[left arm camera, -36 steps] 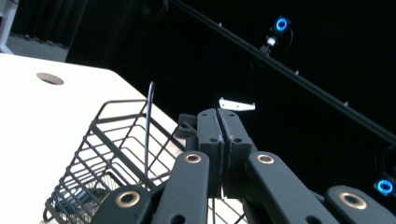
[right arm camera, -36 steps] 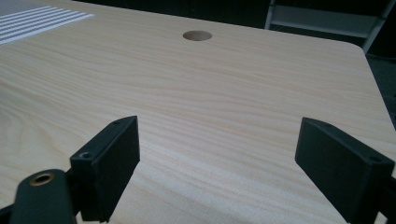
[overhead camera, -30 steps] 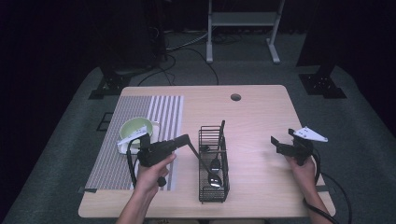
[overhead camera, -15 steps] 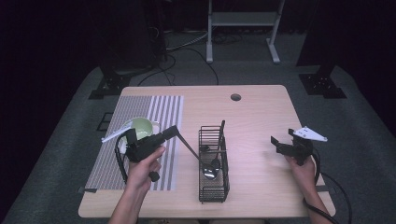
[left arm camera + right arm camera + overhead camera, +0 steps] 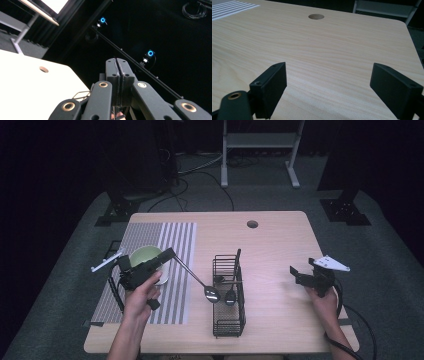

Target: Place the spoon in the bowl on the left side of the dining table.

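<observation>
Since the earlier frame, the left tool (image 5: 170,254) had swung away from the wire caddy (image 5: 229,320) toward the green bowl (image 5: 145,256) on the striped mat (image 5: 175,240), drawing the spoon (image 5: 212,294) up until its bowl hung at the caddy's left rim. Its jaws were pressed together on the spoon handle. A second spoon (image 5: 230,296) remained in the caddy. The right tool (image 5: 299,274) hovered spread over the bare tabletop (image 5: 270,250). Judged step: extraction; next, carry the spoon clear of the wires.
</observation>
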